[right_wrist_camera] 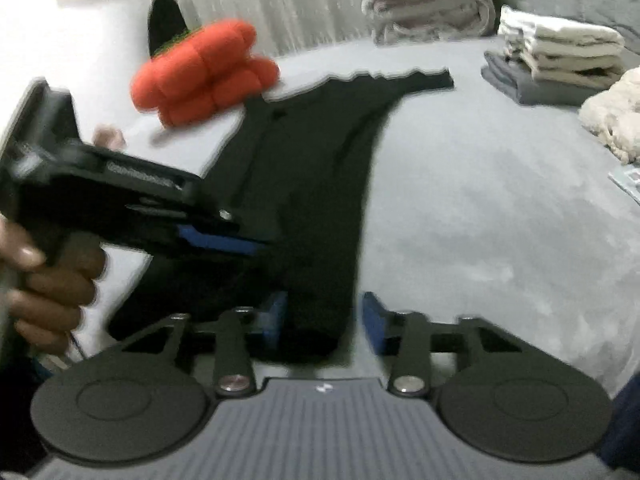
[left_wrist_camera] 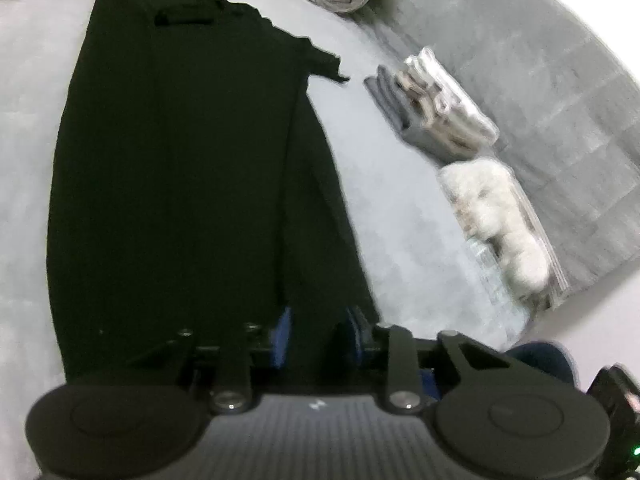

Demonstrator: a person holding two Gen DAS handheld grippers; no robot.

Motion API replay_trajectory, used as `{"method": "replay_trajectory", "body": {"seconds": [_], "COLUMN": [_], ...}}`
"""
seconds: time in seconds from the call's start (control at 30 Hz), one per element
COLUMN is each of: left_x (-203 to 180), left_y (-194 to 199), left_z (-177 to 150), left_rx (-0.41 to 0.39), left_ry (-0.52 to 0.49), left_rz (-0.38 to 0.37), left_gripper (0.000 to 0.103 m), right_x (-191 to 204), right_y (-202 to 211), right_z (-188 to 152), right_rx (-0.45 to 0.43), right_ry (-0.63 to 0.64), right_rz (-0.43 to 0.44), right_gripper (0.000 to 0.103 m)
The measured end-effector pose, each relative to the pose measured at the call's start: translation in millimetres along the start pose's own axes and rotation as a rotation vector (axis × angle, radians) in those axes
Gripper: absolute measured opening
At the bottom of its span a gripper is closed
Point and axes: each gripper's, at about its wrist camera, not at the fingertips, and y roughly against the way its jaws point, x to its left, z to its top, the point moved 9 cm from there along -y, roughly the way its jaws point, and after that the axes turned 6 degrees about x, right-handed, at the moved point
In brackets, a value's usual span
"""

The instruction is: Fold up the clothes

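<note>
A long black garment [left_wrist_camera: 180,168] lies flat on the pale grey bed, stretching away from me; it also shows in the right wrist view [right_wrist_camera: 320,184]. My left gripper [left_wrist_camera: 318,336] has its blue pads either side of the garment's near hem, with fabric between them. It also shows from the side in the right wrist view [right_wrist_camera: 256,246], closed on the hem. My right gripper [right_wrist_camera: 324,320] straddles the hem's near right corner, its blue pads [right_wrist_camera: 374,322] apart with a gap on the right side.
A stack of folded grey and white clothes [left_wrist_camera: 436,108] and a fluffy white bundle [left_wrist_camera: 496,224] lie to the right. A red puffy cushion [right_wrist_camera: 204,72] and rolled bedding [right_wrist_camera: 432,4] lie at the far end. A grey quilt [left_wrist_camera: 552,80] covers the right side.
</note>
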Motion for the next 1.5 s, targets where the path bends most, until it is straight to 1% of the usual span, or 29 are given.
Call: {"method": "replay_trajectory", "body": {"seconds": [0.03,0.07,0.1,0.17,0.23,0.33,0.43,0.47,0.5,0.53,0.57,0.67,0.77,0.8,0.83,0.87,0.9,0.93,0.97,1.03,1.13,1.23,1.3,1.43,1.5], "left_x": [-0.8,-2.7,-5.0,-12.1,-18.6,-17.7,-7.8,-6.2,-5.1,-4.0,-3.3,-1.8,-2.6,-2.6,-2.6,-2.2,-1.7,-0.4,1.3,5.0,10.9,15.6,19.7,30.2,36.0], "left_y": [-1.0,-0.6,0.1,2.6,3.1,-1.3,-1.5,0.1,2.4,4.9,5.7,4.6,2.1,5.4,9.5,16.2,23.7,29.5,34.3,39.1,34.2,22.9,13.5,-0.4,-3.8], "left_z": [-1.2,-1.9,-2.4,-5.0,-9.6,-14.8,-14.5,-12.6,-11.0,-9.6,-8.8,-10.2,-14.1,-13.0,-11.5,-7.2,-2.3,2.7,9.3,22.8,40.0,52.2,57.6,65.0,72.3], "left_rx": [0.001,0.001,0.000,-0.001,0.002,0.012,0.011,0.002,-0.009,-0.019,-0.022,-0.017,0.005,0.002,-0.003,-0.022,-0.045,-0.065,-0.087,-0.117,-0.123,-0.111,-0.098,-0.060,-0.062], "left_ry": [-0.011,-0.004,0.007,0.022,0.015,0.014,0.046,0.051,0.054,0.056,0.063,0.074,0.055,0.044,0.034,0.025,0.018,0.014,0.012,0.016,0.030,0.011,-0.002,0.034,0.045], "left_rz": [0.018,0.008,-0.011,-0.057,-0.074,-0.047,-0.024,-0.023,-0.024,-0.025,-0.030,-0.033,-0.015,-0.011,-0.006,-0.004,-0.003,0.000,0.009,0.022,0.037,0.083,0.118,0.108,0.112], "left_gripper": [0.005,0.000,0.000,0.001,0.001,0.001,0.000,0.000,0.001,0.001,0.001,0.001,0.001,0.003,0.006,0.014,0.025,0.030,0.035,0.035,0.035,0.035,0.036,0.036,0.036], "right_x": [-0.1,0.4,0.3,-3.9,-11.2,-21.4,-25.9,-25.6,-25.3,-25.0,-26.2,-34.6,-43.0,-46.8,-52.7,-58.6,-65.2,-73.6,-81.9,-96.3,-118.6,-140.6,-162.3,-192.6,-208.5], "right_y": [-2.0,-0.2,2.1,11.0,18.7,20.0,8.7,8.7,9.0,10.1,11.7,16.7,15.0,13.7,11.6,9.6,7.0,3.1,-0.9,-11.8,-39.4,-84.2,-114.7,-170.6,-195.1], "right_z": [-1.8,-1.7,-1.3,0.3,2.8,4.4,-2.4,-3.4,-3.8,-2.5,-0.5,8.6,22.8,28.6,36.0,43.5,52.3,64.4,76.5,105.7,158.9,205.2,231.0,265.6,278.5], "right_rx": [0.007,0.003,-0.001,-0.016,-0.027,-0.017,0.035,0.033,0.033,0.036,0.036,0.009,-0.009,-0.013,-0.018,-0.022,-0.026,-0.030,-0.034,-0.046,-0.061,-0.020,-0.010,0.015,0.017], "right_ry": [0.008,0.011,0.012,0.006,-0.011,-0.046,-0.070,-0.076,-0.081,-0.087,-0.099,-0.131,-0.137,-0.142,-0.159,-0.175,-0.194,-0.220,-0.246,-0.291,-0.370,-0.432,-0.467,-0.517,-0.554], "right_rz": [-0.007,-0.005,-0.005,-0.021,-0.033,-0.021,-0.008,-0.007,-0.003,0.007,0.014,0.004,-0.013,-0.017,-0.018,-0.018,-0.018,-0.015,-0.013,0.005,0.057,0.099,0.075,0.041,0.013], "right_gripper": [0.013,0.005,0.004,0.004,0.004,0.004,0.006,0.006,0.011,0.017,0.018,0.019,0.019,0.019,0.019,0.019,0.024,0.036,0.041,0.043,0.043,0.043,0.043,0.043,0.043]}}
